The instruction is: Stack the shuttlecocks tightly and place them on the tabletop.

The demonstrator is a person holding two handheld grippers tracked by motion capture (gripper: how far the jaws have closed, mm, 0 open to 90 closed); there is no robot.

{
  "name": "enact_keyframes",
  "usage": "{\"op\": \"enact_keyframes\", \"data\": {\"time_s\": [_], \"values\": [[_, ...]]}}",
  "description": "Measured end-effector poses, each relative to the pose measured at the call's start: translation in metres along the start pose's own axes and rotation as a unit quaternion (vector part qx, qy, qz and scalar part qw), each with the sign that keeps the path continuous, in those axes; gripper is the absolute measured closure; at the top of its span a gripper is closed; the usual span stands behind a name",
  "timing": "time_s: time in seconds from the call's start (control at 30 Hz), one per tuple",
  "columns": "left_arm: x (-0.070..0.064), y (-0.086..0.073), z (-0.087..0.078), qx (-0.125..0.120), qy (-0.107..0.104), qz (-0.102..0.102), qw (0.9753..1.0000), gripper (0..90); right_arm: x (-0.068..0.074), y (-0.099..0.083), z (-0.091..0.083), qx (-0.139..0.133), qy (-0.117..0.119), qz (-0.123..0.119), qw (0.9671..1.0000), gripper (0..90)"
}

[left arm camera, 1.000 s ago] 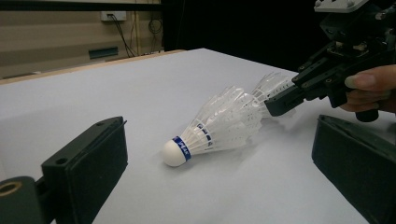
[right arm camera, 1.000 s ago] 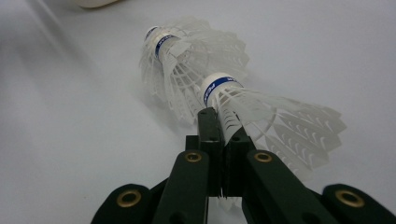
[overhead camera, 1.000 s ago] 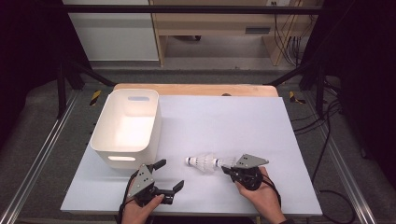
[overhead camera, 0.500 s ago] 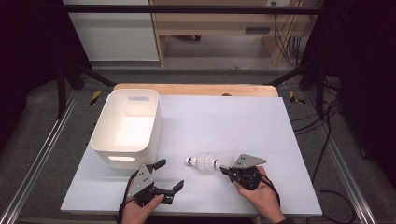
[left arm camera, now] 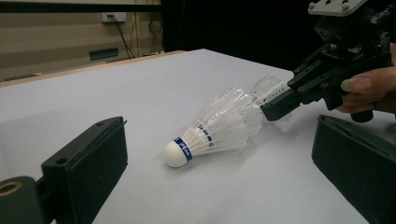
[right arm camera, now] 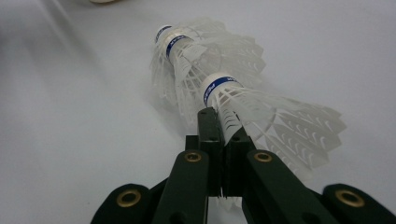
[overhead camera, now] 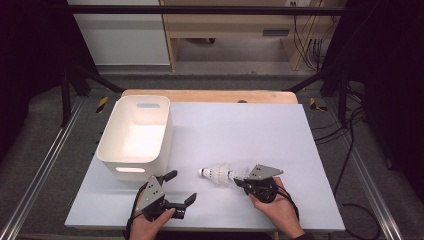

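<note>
The right gripper [right arm camera: 219,122] pinched the feathers of what seemed nested shuttlecocks [left arm camera: 219,126] on the table [overhead camera: 260,130], while the left gripper [overhead camera: 181,187] gaped wide.

A lab: metal-framed test table [overhead camera: 300,130], trailing cables [overhead camera: 350,150], bare workbench [overhead camera: 240,22] behind.

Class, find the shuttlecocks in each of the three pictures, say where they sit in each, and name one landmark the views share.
High view: the shuttlecocks lie low centre, right of the white bin.
Left gripper view: centre, corks toward the lower left.
Right gripper view: upper centre, feathers pinched in the jaws.
Shared landmark: the right gripper, closed on their feathers.
</note>
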State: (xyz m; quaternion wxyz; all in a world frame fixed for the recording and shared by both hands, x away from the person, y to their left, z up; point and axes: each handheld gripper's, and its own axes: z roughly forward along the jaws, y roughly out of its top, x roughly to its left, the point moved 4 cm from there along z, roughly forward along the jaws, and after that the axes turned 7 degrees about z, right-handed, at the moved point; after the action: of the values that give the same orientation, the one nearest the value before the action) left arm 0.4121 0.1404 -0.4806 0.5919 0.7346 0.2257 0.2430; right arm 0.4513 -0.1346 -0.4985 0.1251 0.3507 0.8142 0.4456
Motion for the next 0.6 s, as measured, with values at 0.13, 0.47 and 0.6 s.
{"op": "enact_keyframes", "data": {"time_s": [0.13, 0.47, 0.6], "values": [[0.0003, 0.0002, 0.0000, -0.001, 0.000, -0.001, 1.0000, 3.2, 0.0012, -0.0003, 0.0008, -0.001, 0.002, 0.001, 1.0000, 89.1], [-0.0011, 0.0003, 0.0006, 0.000, -0.001, 0.001, 1.0000, 3.2, 0.0029, 0.0022, 0.0024, -0.010, 0.008, -0.008, 0.9999, 89.1], [-0.0006, 0.0005, 0.0001, -0.001, -0.001, 0.002, 1.0000, 3.2, 0.0025, 0.0035, 0.0050, -0.008, 0.009, -0.010, 0.9999, 89.1]]}}
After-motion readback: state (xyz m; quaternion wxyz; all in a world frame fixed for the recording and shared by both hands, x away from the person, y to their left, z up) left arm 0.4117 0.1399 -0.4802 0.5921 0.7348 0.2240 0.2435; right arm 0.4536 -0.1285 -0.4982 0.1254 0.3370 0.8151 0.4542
